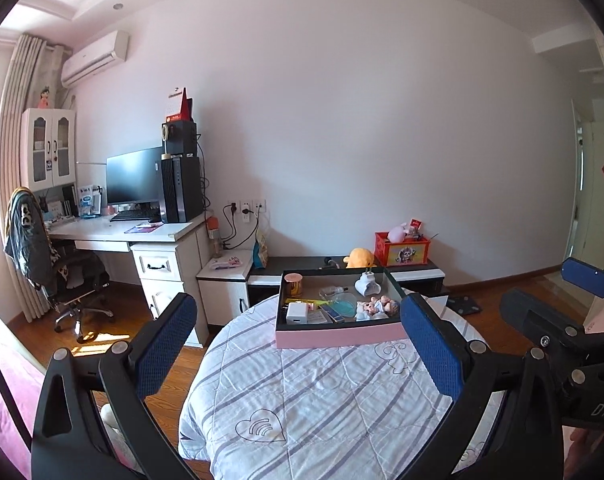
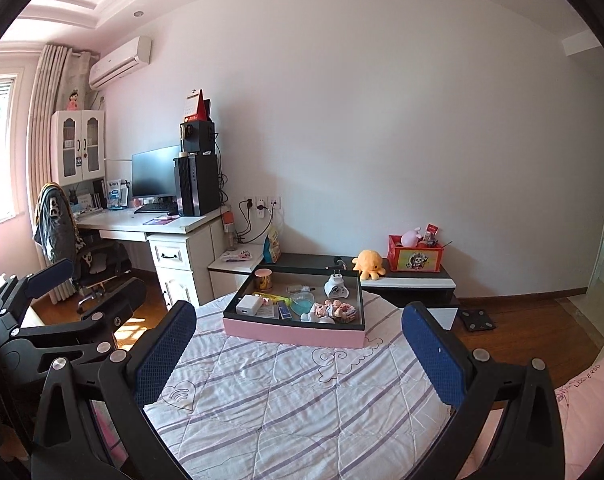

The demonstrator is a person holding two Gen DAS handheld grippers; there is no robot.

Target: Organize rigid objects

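- Left wrist view showed a shallow pink box point(image 1: 340, 336) with a dark inner wall resting on a round table point(image 1: 322, 400) draped in a quilted white cloth with grey-purple stripes and stitched heart and cloud outlines.
- Inside the box lay a white square charger point(image 1: 297, 313) at the near left, a copper-toned cylindrical can point(image 1: 293, 283) upright in the far left corner, a white plug adapter point(image 1: 368, 283) toward the far right, small glossy doll figurines point(image 1: 376, 307) at the near right, a blue round piece point(image 1: 344, 305) in the middle, and a yellow-green strip point(image 1: 302, 302) just behind the charger.
- Left gripper point(image 1: 297, 344) hung above the cloth with its blue, mesh-textured pads spread wide and nothing between them; the near wall of the box sat between the fingertips in this view.
- Right wrist view showed the right gripper point(image 2: 297, 344) likewise spread wide and empty over the cloth, with the box farther out and apart from its tips.
- A red rectangular crate point(image 2: 416, 258) holding soft toys stood on a low dark cabinet point(image 2: 406, 280) by the wall, with an orange octopus plush point(image 2: 368, 264) just beside it.
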